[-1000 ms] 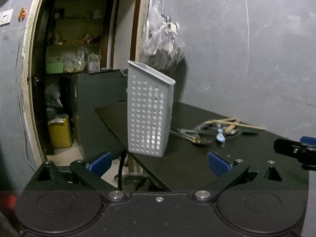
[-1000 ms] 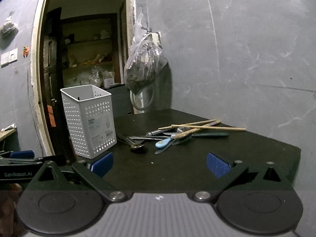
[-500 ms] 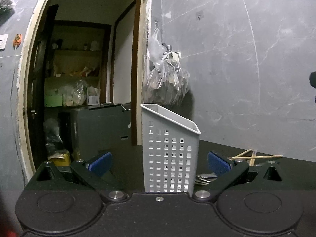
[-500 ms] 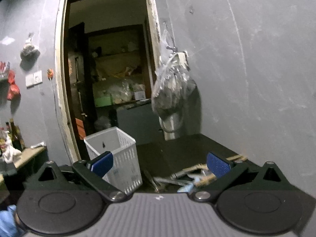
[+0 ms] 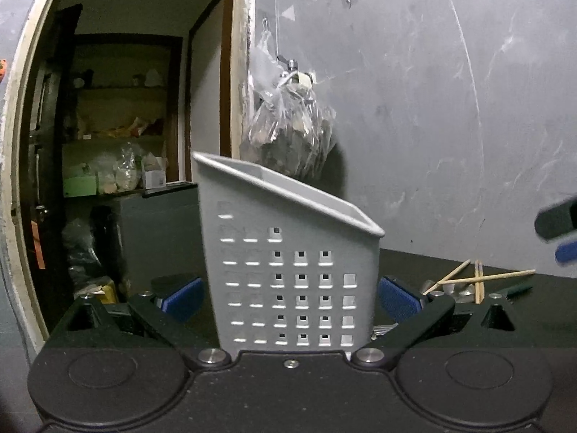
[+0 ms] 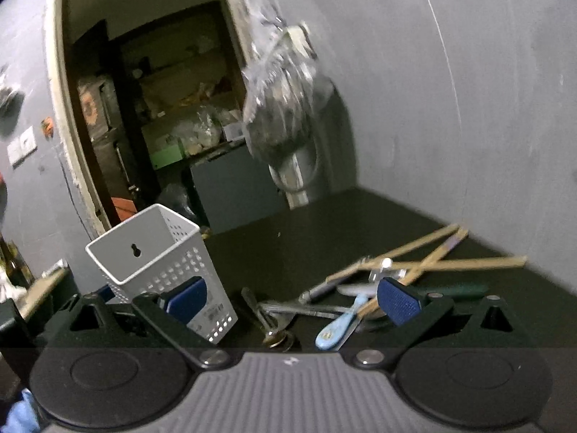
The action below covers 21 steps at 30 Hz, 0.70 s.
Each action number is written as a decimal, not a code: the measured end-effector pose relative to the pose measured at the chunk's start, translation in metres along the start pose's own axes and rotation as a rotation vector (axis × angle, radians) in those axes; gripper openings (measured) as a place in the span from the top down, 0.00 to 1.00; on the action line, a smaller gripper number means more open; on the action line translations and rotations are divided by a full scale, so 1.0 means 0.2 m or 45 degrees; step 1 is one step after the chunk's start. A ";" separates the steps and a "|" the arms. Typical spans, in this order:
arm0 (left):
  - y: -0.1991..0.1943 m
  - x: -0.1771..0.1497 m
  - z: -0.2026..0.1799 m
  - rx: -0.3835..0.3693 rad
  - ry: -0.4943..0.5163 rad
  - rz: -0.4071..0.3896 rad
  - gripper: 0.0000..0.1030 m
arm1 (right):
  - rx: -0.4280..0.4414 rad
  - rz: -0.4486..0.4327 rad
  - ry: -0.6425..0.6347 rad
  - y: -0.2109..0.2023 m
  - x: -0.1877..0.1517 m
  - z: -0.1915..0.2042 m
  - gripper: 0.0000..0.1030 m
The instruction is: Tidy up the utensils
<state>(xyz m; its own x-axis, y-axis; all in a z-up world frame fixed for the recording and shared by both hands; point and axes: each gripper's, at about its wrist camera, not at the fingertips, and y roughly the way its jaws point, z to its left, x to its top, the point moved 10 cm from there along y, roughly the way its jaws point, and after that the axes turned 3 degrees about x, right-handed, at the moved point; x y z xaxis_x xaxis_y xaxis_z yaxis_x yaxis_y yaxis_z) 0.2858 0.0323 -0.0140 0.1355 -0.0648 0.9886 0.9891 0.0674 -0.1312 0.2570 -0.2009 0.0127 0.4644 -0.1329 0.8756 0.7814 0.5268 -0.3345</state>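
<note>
A white perforated utensil holder point(image 5: 288, 270) stands upright on the dark table; it also shows in the right wrist view point(image 6: 162, 267). My left gripper point(image 5: 290, 297) is open, its blue pads on either side of the holder's lower body, not visibly pressing it. A pile of utensils point(image 6: 360, 288) lies right of the holder: wooden chopsticks point(image 6: 450, 252), metal spoons point(image 6: 274, 321) and a light blue-handled utensil point(image 6: 335, 328). My right gripper point(image 6: 292, 299) is open and empty, above the pile. The chopsticks show in the left wrist view point(image 5: 479, 276).
A plastic bag point(image 5: 288, 133) hangs on the grey wall behind the table. A doorway point(image 5: 119, 126) with cluttered shelves opens at the left. The table's left edge runs just beyond the holder. The right gripper's tip point(image 5: 559, 231) shows blurred at the left view's right edge.
My left gripper has come closer to the holder, which now sits between its pads. My right gripper has tilted down toward the utensil pile, which is now nearer.
</note>
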 end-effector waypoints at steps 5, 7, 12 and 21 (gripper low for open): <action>0.06 -0.02 0.01 -0.003 -0.025 0.012 0.01 | 0.074 0.078 0.190 0.12 -0.14 -0.08 0.00; 0.07 -0.02 0.02 -0.019 -0.037 -0.002 0.01 | 0.091 0.109 0.240 0.16 -0.19 -0.09 0.00; 0.08 -0.02 0.01 -0.043 -0.024 -0.016 0.09 | 0.097 0.151 0.327 0.23 -0.27 -0.12 0.00; 0.09 -0.05 -0.01 -0.082 -0.033 -0.002 0.25 | 0.098 0.186 0.554 0.33 -0.35 -0.17 0.01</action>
<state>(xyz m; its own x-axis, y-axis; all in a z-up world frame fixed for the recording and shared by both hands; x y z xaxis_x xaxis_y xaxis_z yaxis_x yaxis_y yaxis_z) 0.3018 0.0313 -0.0265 0.1335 -0.0387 0.9903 0.9910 0.0032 -0.1335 0.2899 -0.1846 -0.0825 0.7121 -0.3838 0.5879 0.6689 0.6250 -0.4023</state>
